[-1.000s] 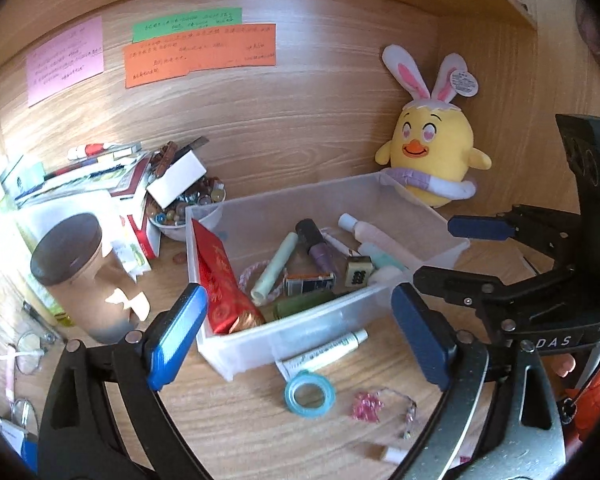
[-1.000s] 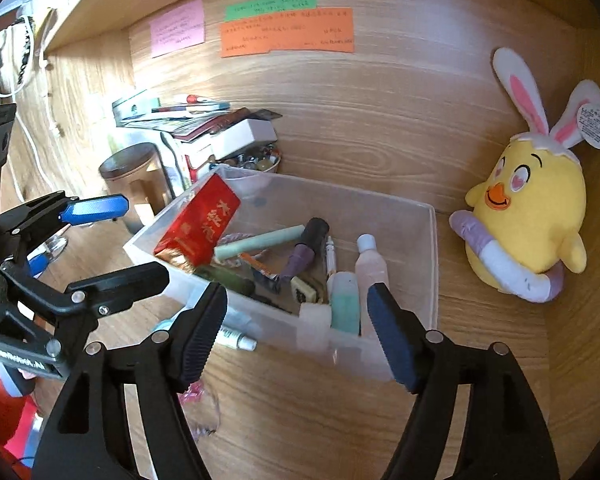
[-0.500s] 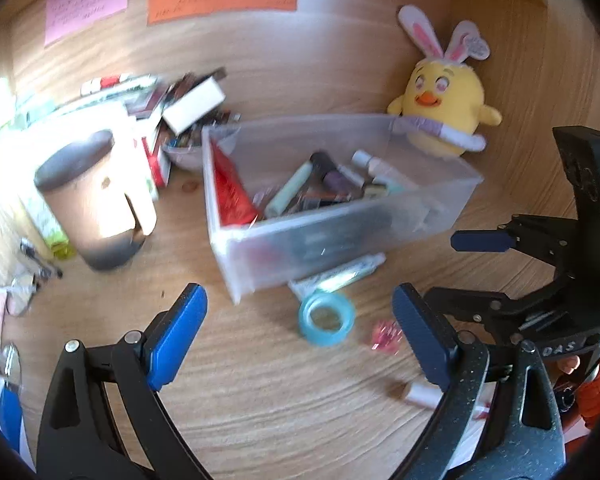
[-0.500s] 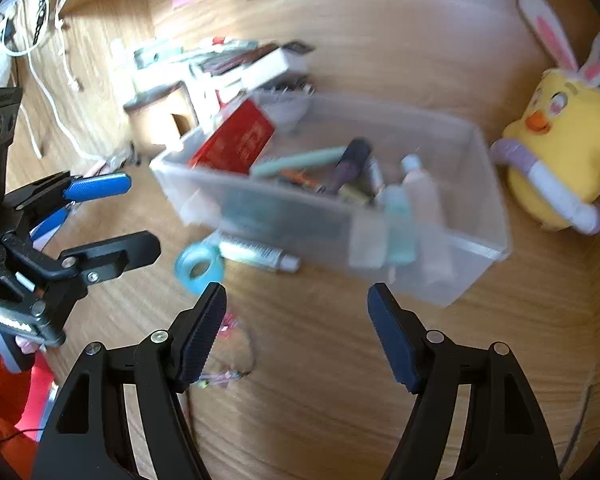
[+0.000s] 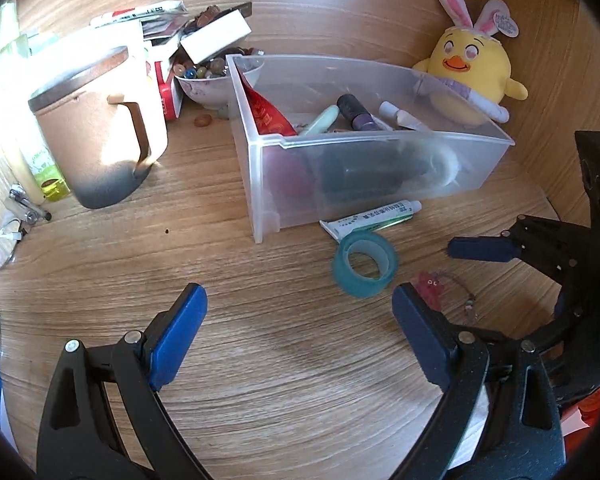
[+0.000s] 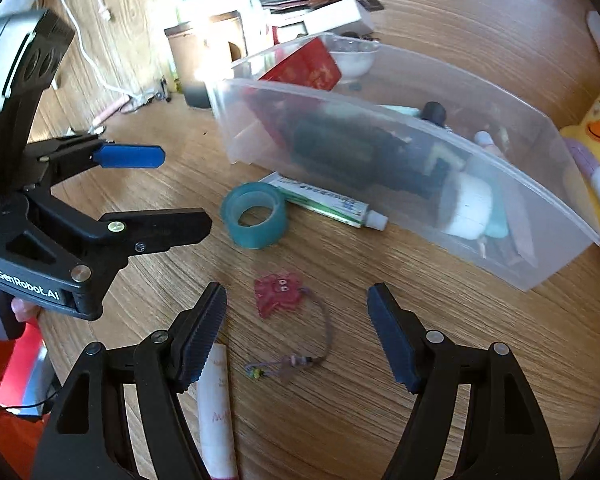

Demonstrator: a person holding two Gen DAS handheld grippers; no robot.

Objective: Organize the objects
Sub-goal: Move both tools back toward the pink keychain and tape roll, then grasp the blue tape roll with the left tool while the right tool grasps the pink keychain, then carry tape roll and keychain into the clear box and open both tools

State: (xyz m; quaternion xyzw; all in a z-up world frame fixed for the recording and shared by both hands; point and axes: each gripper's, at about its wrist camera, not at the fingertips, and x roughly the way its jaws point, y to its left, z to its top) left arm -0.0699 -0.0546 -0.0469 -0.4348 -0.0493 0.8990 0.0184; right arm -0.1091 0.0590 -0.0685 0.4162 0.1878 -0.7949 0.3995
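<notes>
While nothing is gripped yet: both claws spread and empty, angled down over the bench (image 5: pixel 284 360).

Loose items, right view: pink charm (image 6: pixel 278 293) with cord, between the right claw (image 6: pixel 296 312) tips, not touched; pale tube (image 6: pixel 216 408) lying under the left-hand finger; tape roll (image 6: pixel 254 214) farther ahead; ointment tube (image 6: pixel 326 205) just beside the roll, against the bin (image 6: pixel 420 184) front wall. Bin already holding bottles, a red packet and small tubes.

Risks, judged:
- Flat, thin charm likely to slip out of wide pads or slide along the wood; cord trailing, apt to snag a finger or drag.
- Pale tube under the finger liable to be pinched along with the charm, or rolled off toward the bench edge.
- Left claw (image 6: pixel 180 190) hanging close beside the tape roll; collision between the two claws possible if both close in on the same patch.
- Light bin possibly shoved toward the plush chick (image 5: pixel 470 76) on a careless drop.

Pose: left claw (image 5: pixel 298 332) tilted steeply down, aimed at bare wood short of the roll; right claw (image 5: pixel 480 249) seen at its right, likewise pitched down.
</notes>
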